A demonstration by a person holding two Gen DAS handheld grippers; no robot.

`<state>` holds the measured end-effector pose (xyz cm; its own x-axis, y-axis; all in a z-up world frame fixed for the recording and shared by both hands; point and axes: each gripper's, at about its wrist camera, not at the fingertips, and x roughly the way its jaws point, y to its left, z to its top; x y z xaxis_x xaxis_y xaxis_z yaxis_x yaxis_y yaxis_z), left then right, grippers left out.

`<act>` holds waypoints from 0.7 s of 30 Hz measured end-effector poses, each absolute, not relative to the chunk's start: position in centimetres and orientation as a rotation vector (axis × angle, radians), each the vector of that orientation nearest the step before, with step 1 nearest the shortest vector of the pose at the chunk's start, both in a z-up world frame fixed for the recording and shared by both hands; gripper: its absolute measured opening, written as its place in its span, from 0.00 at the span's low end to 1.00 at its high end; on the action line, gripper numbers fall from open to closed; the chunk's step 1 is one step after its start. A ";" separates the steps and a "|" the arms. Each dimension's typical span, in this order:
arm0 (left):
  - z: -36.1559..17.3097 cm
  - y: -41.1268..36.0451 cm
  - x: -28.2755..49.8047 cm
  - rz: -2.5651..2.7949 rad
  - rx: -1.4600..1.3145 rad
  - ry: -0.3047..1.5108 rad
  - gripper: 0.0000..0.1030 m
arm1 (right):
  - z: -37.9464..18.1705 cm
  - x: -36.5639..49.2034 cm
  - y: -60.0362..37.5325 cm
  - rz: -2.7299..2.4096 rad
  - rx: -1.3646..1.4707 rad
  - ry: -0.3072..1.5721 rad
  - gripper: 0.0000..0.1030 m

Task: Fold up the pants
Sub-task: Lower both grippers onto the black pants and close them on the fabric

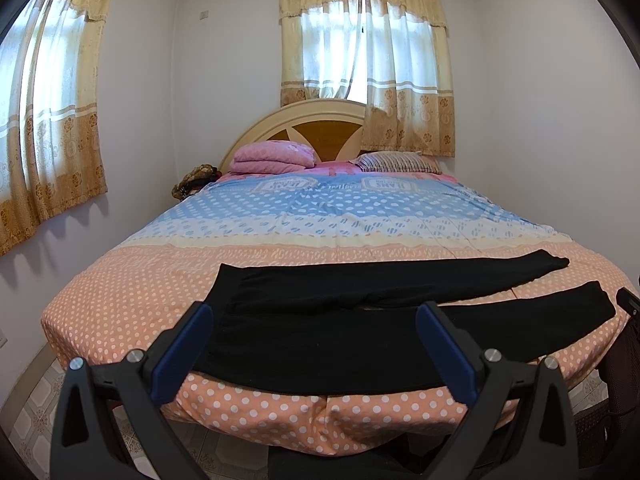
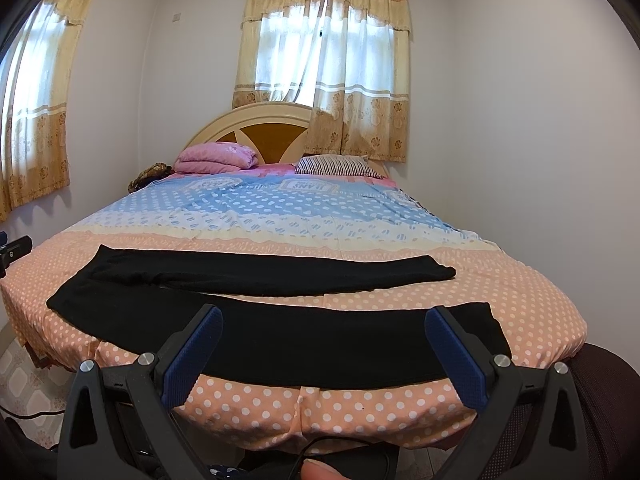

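Black pants (image 1: 320,344) lie spread flat across the near end of the bed (image 1: 280,248), waist to the left, both legs running right. In the right wrist view the pants (image 2: 304,344) show the same way, the near leg along the bed's front edge. My left gripper (image 1: 316,320) is open and empty, held off the bed's front edge over the waist part. My right gripper (image 2: 324,324) is open and empty, facing the near leg close to its cuff end. Neither gripper touches the pants.
A folded pink blanket (image 1: 272,156) and a striped pillow (image 1: 396,162) lie by the headboard (image 1: 320,128). Curtained windows are behind and on the left. Walls close in on both sides. Tiled floor (image 1: 36,408) is below left. A dark chair (image 2: 600,400) stands at the lower right.
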<state>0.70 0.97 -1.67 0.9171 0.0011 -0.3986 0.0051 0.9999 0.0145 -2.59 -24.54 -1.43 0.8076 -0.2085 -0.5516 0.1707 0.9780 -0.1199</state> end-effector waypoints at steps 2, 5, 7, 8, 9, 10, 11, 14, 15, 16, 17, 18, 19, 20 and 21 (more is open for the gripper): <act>-1.9 1.1 0.7 -0.002 0.015 0.413 1.00 | -1.6 -2.5 -24.6 -0.204 -0.067 0.600 0.99; -2.2 1.1 1.0 0.000 0.017 0.422 1.00 | -1.9 -2.4 -24.8 -0.207 -0.070 0.608 0.99; -2.4 0.9 1.2 0.001 0.017 0.431 1.00 | -2.3 -2.2 -24.9 -0.211 -0.068 0.618 0.99; -2.7 0.9 1.4 0.001 0.017 0.438 1.00 | -2.5 -2.1 -24.9 -0.212 -0.068 0.622 0.99; -2.8 0.8 1.5 0.001 0.019 0.444 1.00 | -2.7 -2.0 -25.0 -0.215 -0.069 0.627 0.99; -3.0 0.7 1.7 -0.001 0.021 0.451 1.00 | -2.9 -1.9 -25.1 -0.217 -0.070 0.633 0.99; -3.3 0.6 1.9 -0.002 0.023 0.459 1.00 | -3.0 -1.8 -25.2 -0.217 -0.070 0.636 0.99; -4.1 0.2 2.6 -0.009 0.030 0.488 1.00 | -3.8 -1.4 -25.5 -0.227 -0.068 0.653 0.99; -4.4 0.0 2.8 -0.011 0.037 0.499 1.00 | -4.2 -1.2 -25.5 -0.229 -0.072 0.661 0.99; -4.8 -0.2 3.1 -0.009 0.044 0.508 1.00 | -4.8 -0.9 -25.6 -0.237 -0.080 0.675 0.99; -5.2 -0.3 3.4 -0.009 0.047 0.518 1.00 | -5.2 -0.7 -25.8 -0.241 -0.084 0.686 0.99; -5.4 -0.4 3.7 -0.012 0.048 0.527 1.00 | -5.6 -0.5 -26.0 -0.242 -0.084 0.698 0.99; -5.8 -0.5 4.1 -0.014 0.051 0.538 1.00 | -6.0 -0.3 -26.2 -0.240 -0.082 0.710 0.99; -6.1 -0.5 4.4 -0.012 0.057 0.545 1.00 | -6.5 0.0 -26.5 -0.237 -0.081 0.722 0.99; -6.5 -0.4 5.0 -0.007 0.066 0.550 1.00 | -6.8 0.3 -26.7 -0.233 -0.081 0.729 0.99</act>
<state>4.99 -0.42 -6.47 0.8528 0.0111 -0.5222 0.0243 0.9978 0.0609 0.31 -26.73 -6.81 0.7214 -0.2387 -0.6500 0.1827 0.9711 -0.1539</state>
